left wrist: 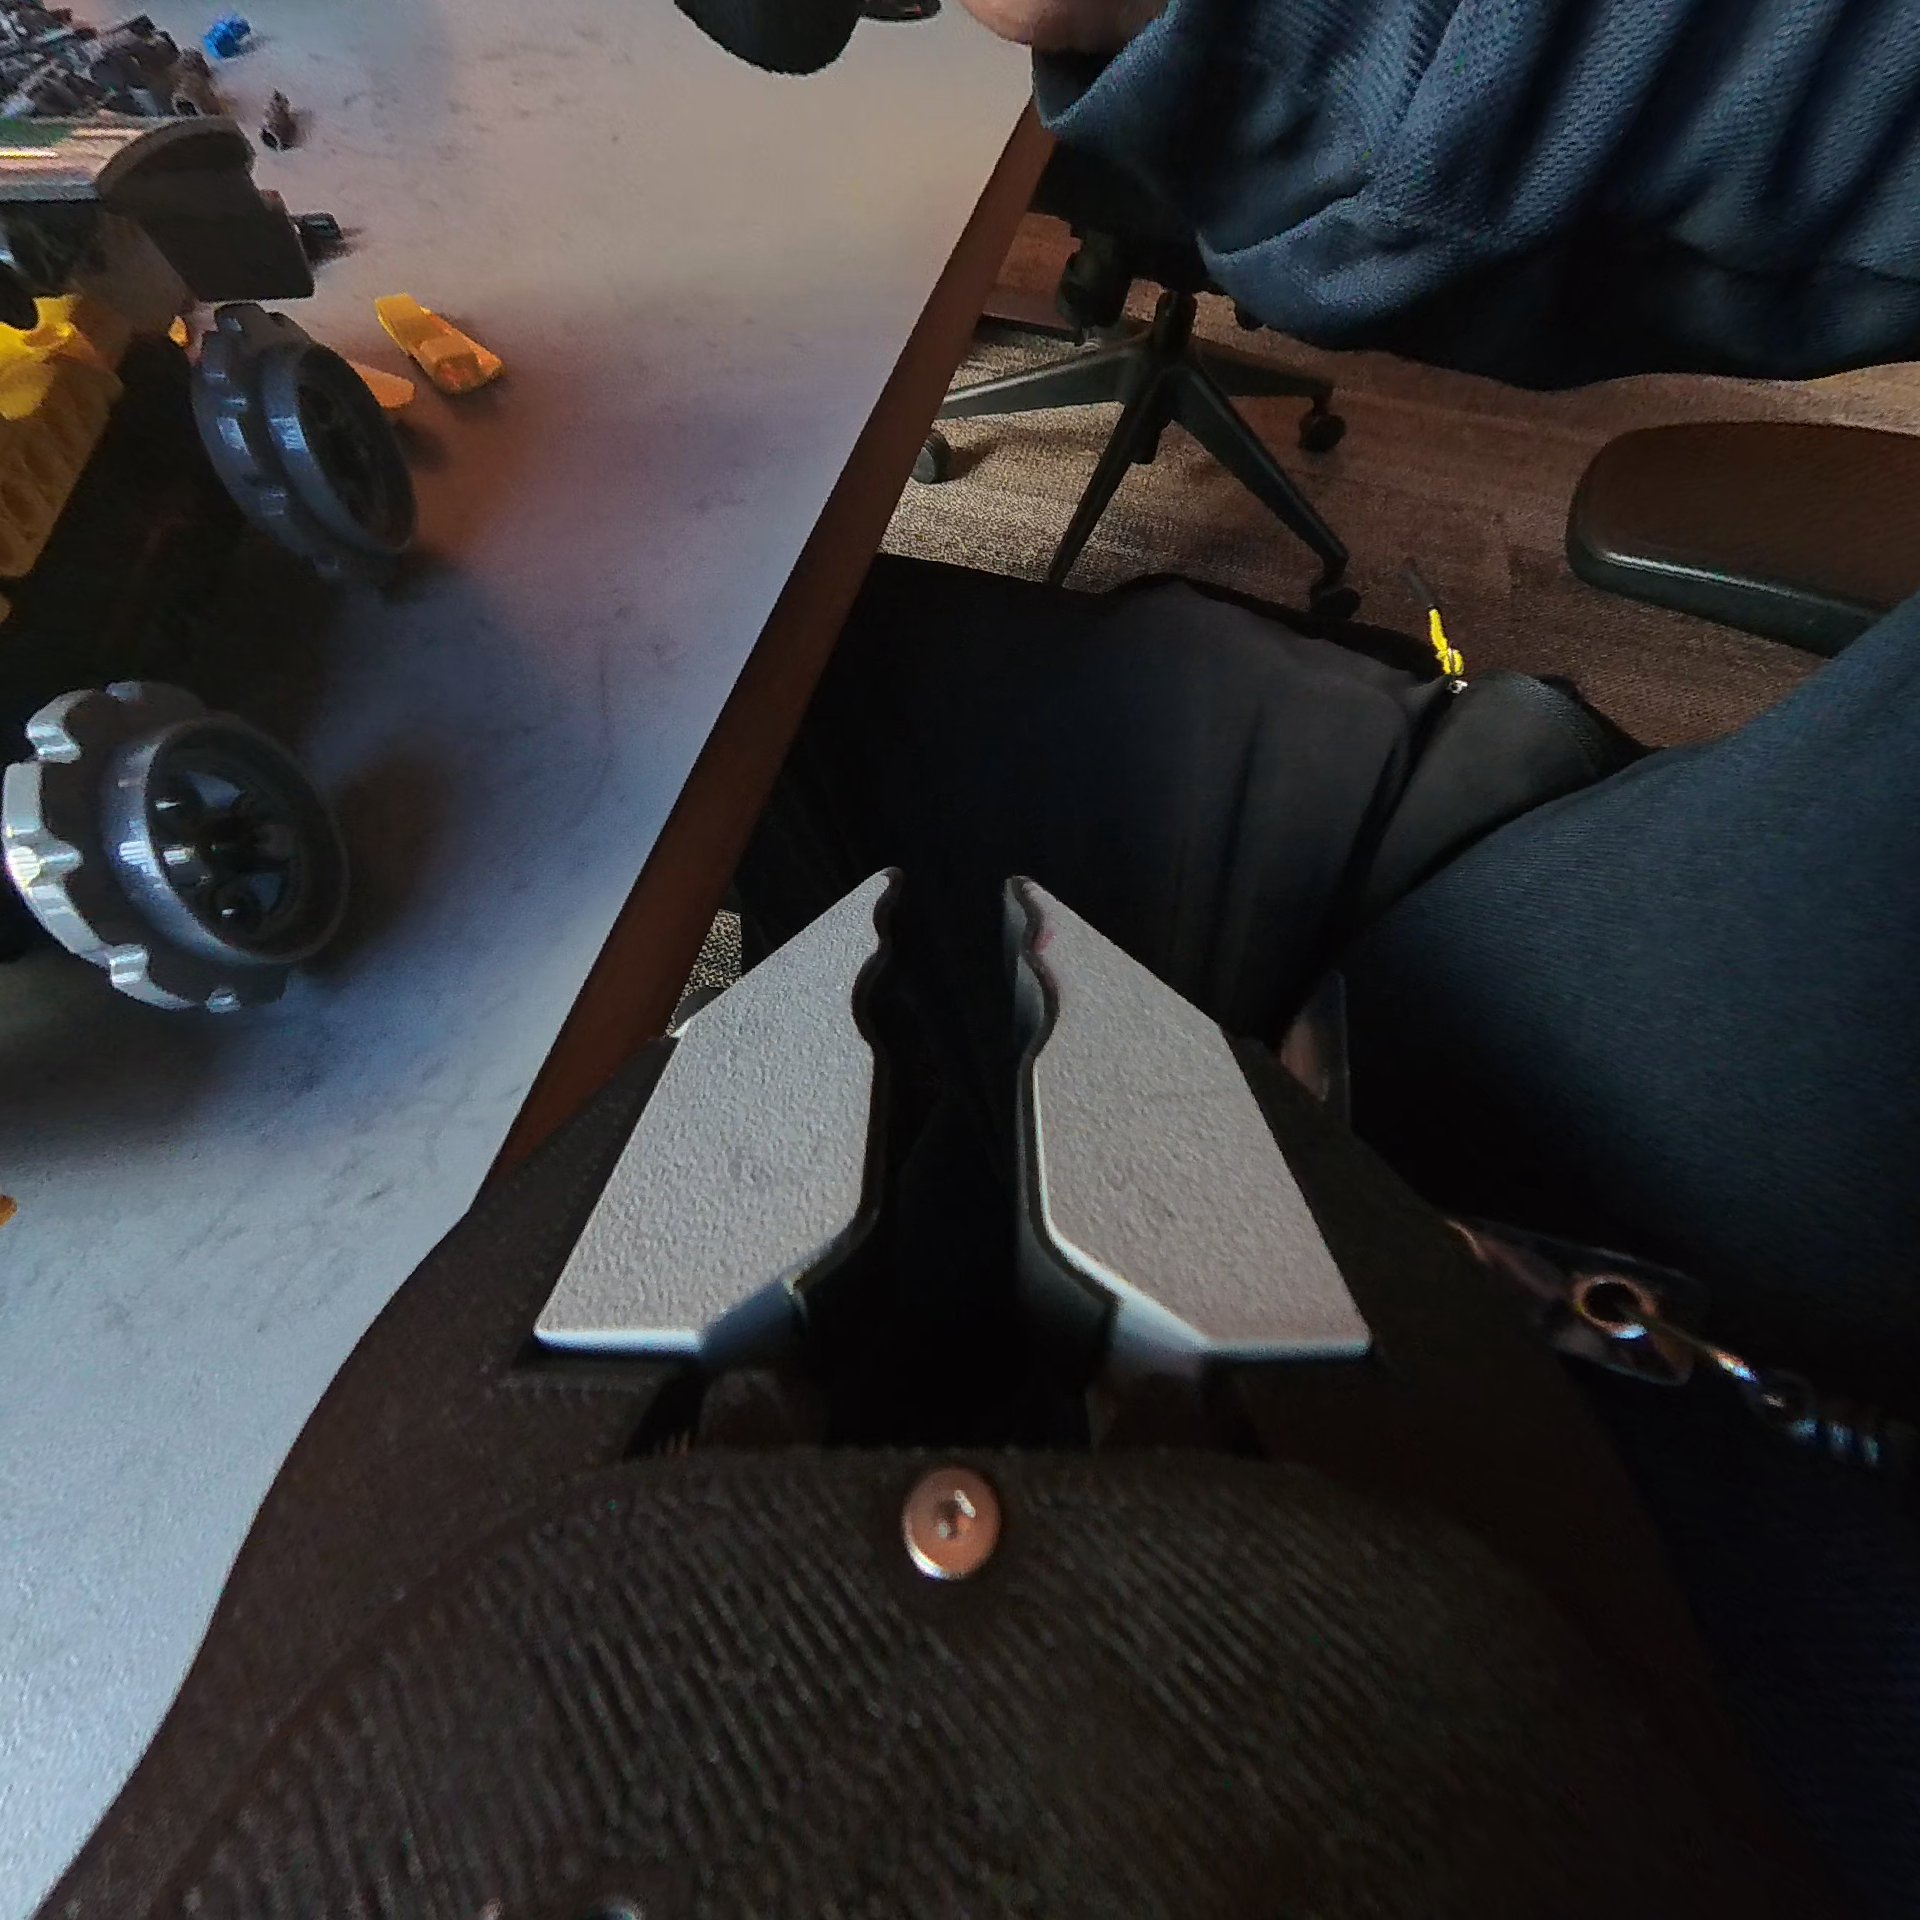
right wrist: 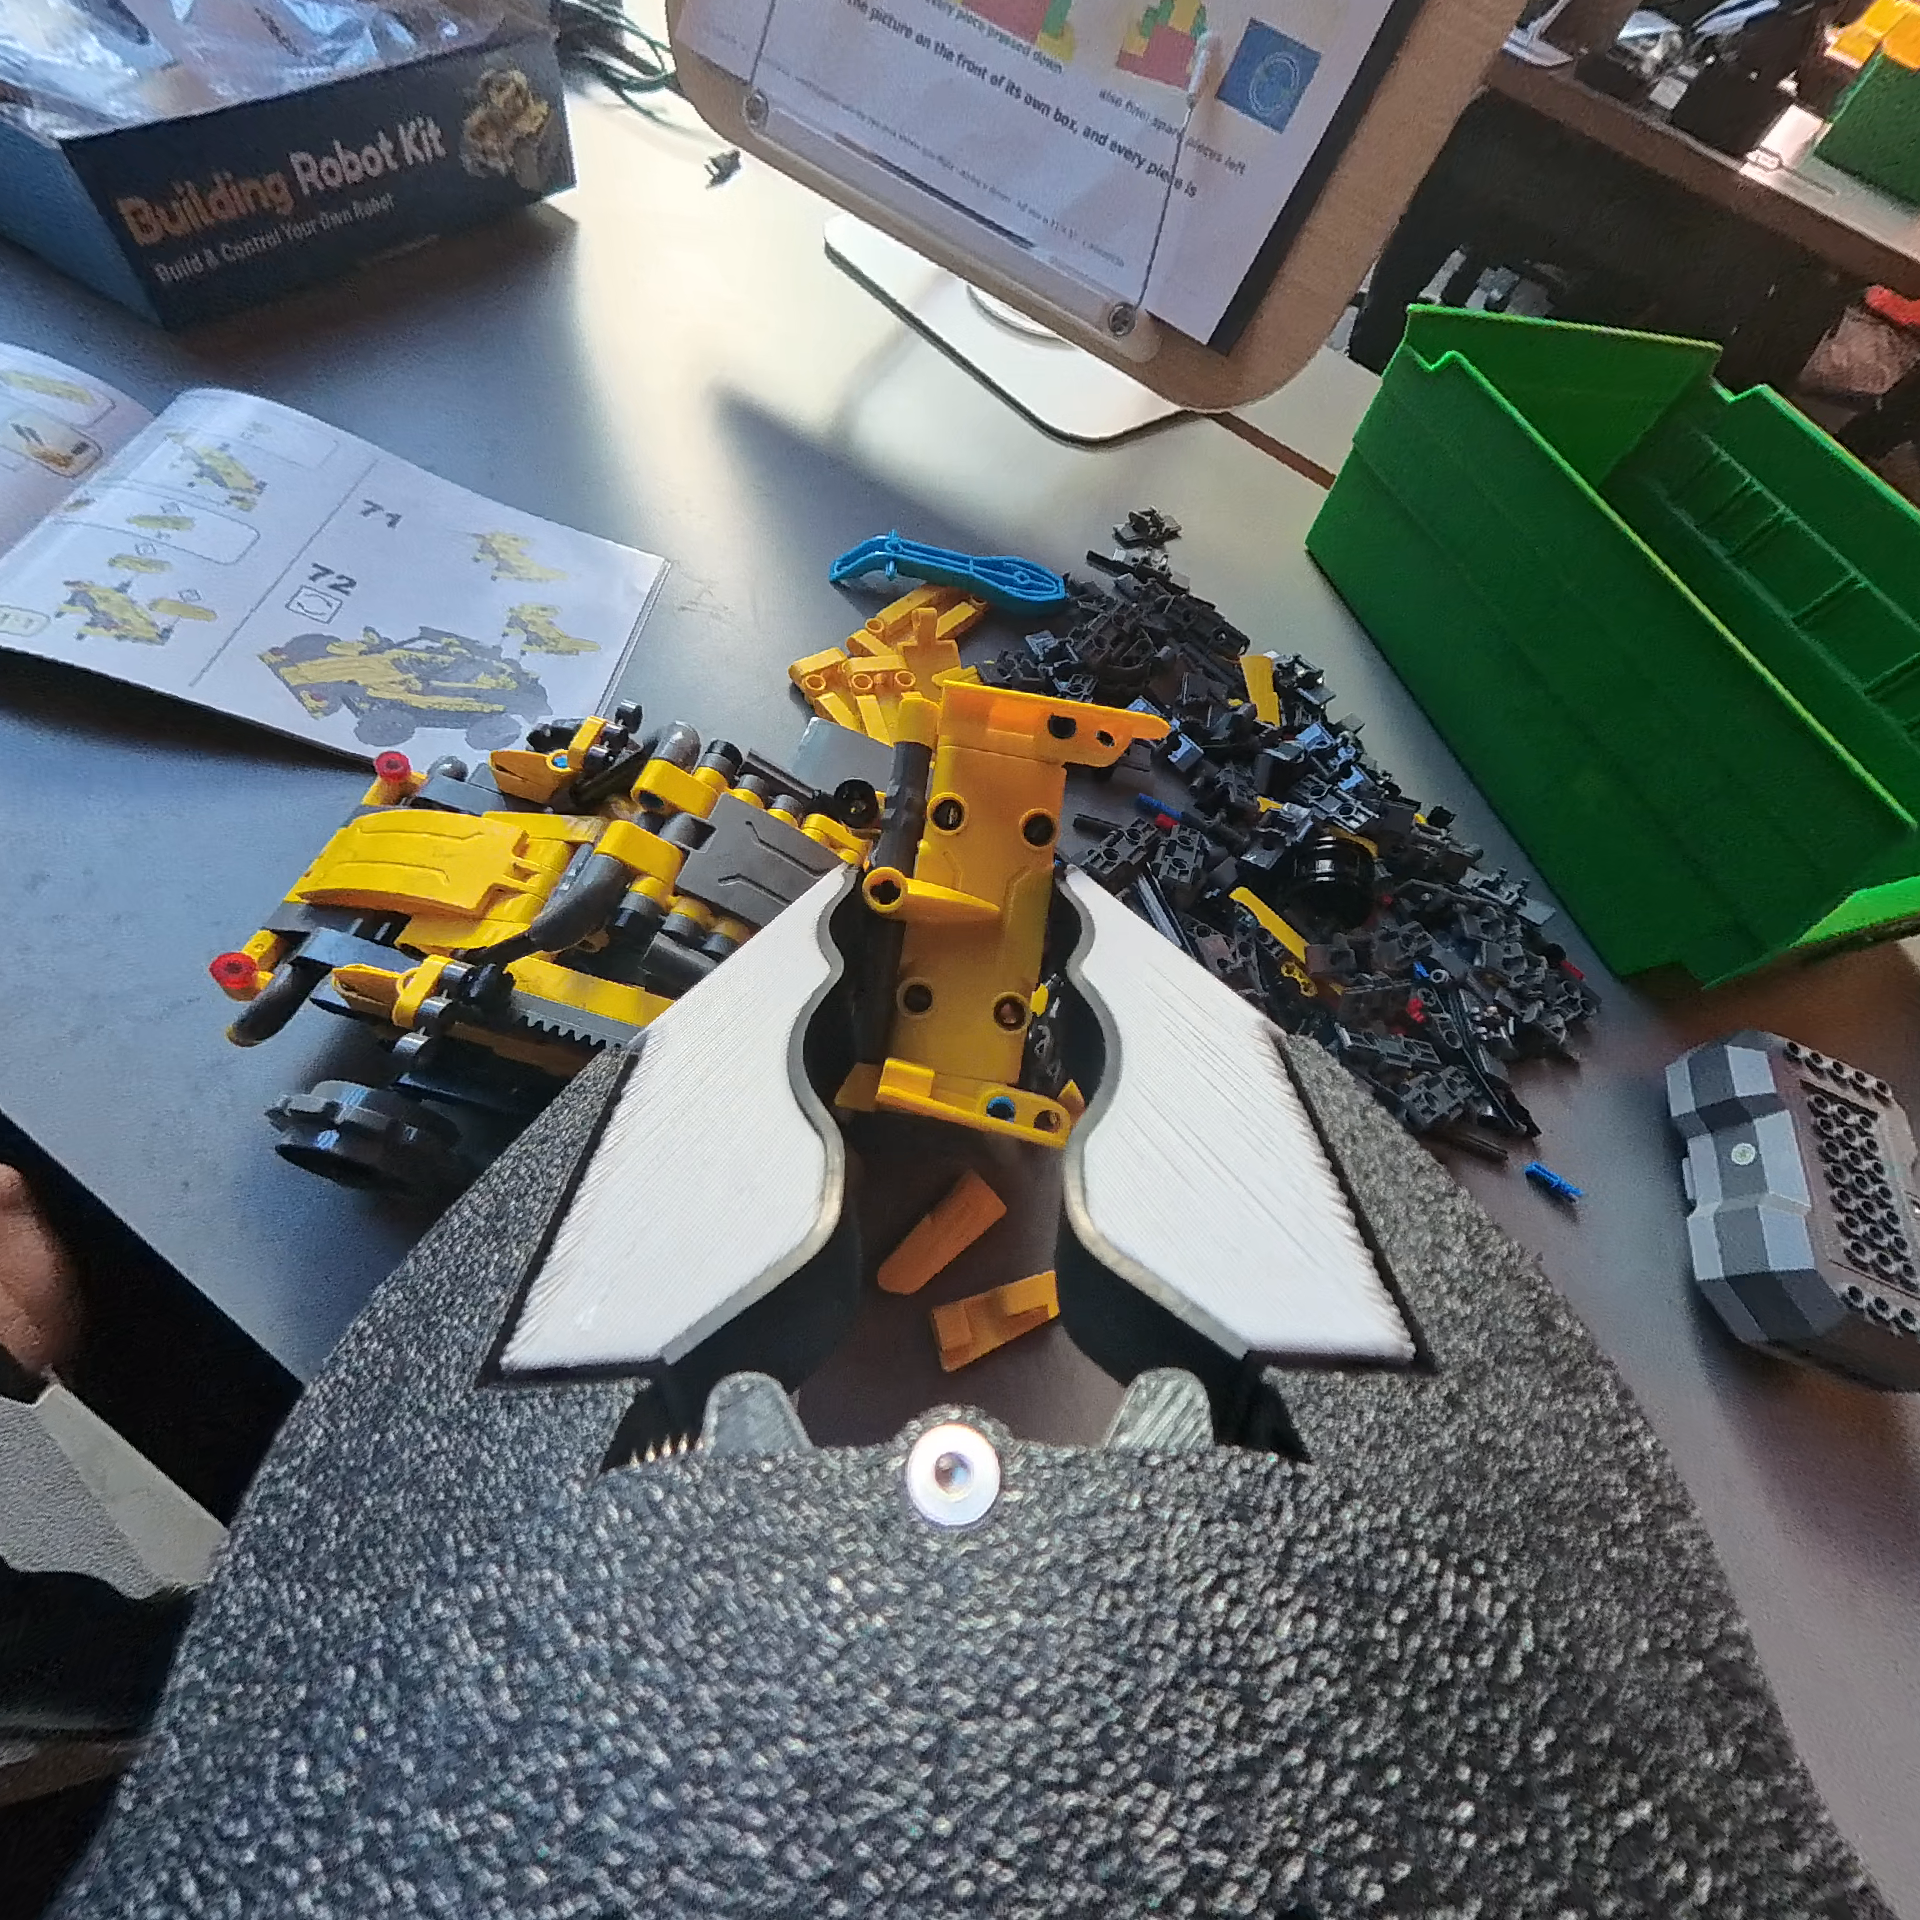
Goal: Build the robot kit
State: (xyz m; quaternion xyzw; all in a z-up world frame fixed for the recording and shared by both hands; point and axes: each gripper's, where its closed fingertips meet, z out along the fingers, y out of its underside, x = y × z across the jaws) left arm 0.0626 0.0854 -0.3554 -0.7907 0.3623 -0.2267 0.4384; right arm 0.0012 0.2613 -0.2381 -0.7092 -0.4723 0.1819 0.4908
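Right hand-held gripper [right wrist: 961, 883] open around yellow block [right wrist: 977, 894].

grey desk [left wrist: 644, 343], carpet floor [left wrist: 1455, 488], office chair [left wrist: 1164, 416]

Both views bend strongly at the edges from a wide-angle lens. The left wrist view is dim, its lower half nearly black, with soft shadows on the pale grey table [left wrist: 582, 436]. The right wrist view is brighter and sharp at centre; the dark blue cardboard box [right wrist: 301, 177] is slightly blurred.
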